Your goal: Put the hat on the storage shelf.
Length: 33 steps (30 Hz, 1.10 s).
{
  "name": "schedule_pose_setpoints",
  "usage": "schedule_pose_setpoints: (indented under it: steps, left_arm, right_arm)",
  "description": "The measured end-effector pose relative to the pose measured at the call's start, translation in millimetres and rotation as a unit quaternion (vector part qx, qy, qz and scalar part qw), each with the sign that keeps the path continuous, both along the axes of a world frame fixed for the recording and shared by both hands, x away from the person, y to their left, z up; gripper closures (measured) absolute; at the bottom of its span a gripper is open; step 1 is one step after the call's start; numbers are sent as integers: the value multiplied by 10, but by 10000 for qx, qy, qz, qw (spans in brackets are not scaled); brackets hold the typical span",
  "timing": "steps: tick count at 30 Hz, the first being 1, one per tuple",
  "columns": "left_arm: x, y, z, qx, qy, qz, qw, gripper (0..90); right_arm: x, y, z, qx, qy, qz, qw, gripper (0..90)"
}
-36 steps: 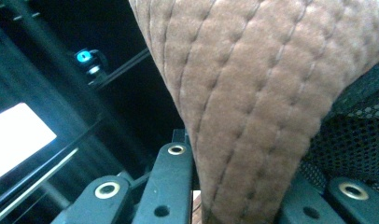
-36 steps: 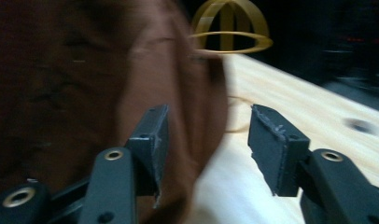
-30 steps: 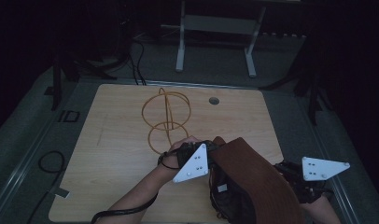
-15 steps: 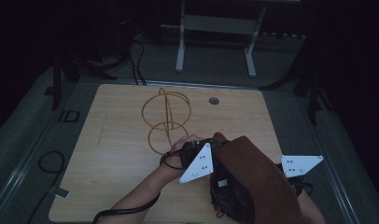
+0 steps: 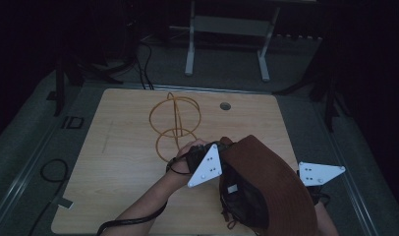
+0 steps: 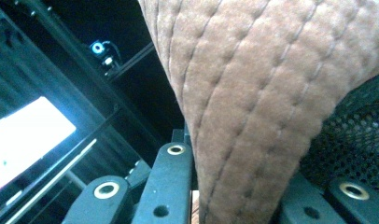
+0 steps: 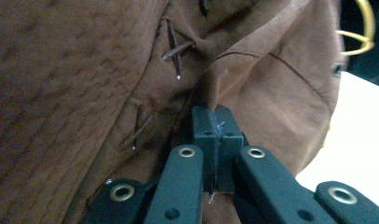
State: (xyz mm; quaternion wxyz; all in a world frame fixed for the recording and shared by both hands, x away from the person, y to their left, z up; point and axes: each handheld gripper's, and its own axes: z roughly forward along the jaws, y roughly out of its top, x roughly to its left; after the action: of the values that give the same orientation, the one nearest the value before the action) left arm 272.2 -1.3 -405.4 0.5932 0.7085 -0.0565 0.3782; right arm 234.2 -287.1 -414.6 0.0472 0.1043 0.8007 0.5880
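— What have you got hold of?

— My right gripper has its jaws pressed flat together on a fold of the brown hat. My left gripper has the hat's quilted brim running between its jaws, though I cannot tell how tightly they close on it.

— Where is the hat?

— Raised above the near right part of the wooden table, crown side down, mesh lining showing, between my two hands.

— And farther out?

— A yellow wire stand sits at mid-table, just beyond my left hand.
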Motion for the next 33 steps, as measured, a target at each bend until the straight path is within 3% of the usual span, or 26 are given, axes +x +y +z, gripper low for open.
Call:
schedule_pose_setpoints:
  steps: [3,5,9,13,14,16,19,23,25,30,33]
  left_arm:
    - [33,36,1,-165,67,307,9994,718]
    - [61,47,7,-328,314,577,9973,550]
    - [66,69,7,-382,359,897,9946,524]
    - [87,100,-3,-442,439,1161,9913,344]
    - [90,112,2,-417,527,1190,9906,318]
    - [109,135,28,-303,908,1072,9896,317]
    - [112,147,40,-166,1010,1011,9896,315]
    - [139,154,46,206,1313,924,9868,219]
    - [148,174,30,338,1406,931,9851,163]
    - [130,244,-14,383,1512,1081,9818,148]
    - [90,286,-19,467,1562,1207,9792,137]
  right_arm:
    - [-8,-24,41,3,-140,-380,9992,900]
    - [7,-60,68,89,-154,-567,9982,900]
    - [35,-89,93,222,-152,-749,9968,900]
    - [50,-105,121,271,-187,-896,9954,900]
    - [48,-120,134,317,-217,-1005,9942,900]
    - [50,-155,166,394,-237,-1079,9931,900]
    - [41,-195,213,460,-298,-1232,9909,900]
    - [43,-230,266,538,-328,-1351,9888,900]
    - [35,-256,287,604,-355,-1498,9862,900]
    - [44,-343,365,715,-433,-1682,9822,900]
    - [51,-368,434,655,-522,-1849,9792,900]
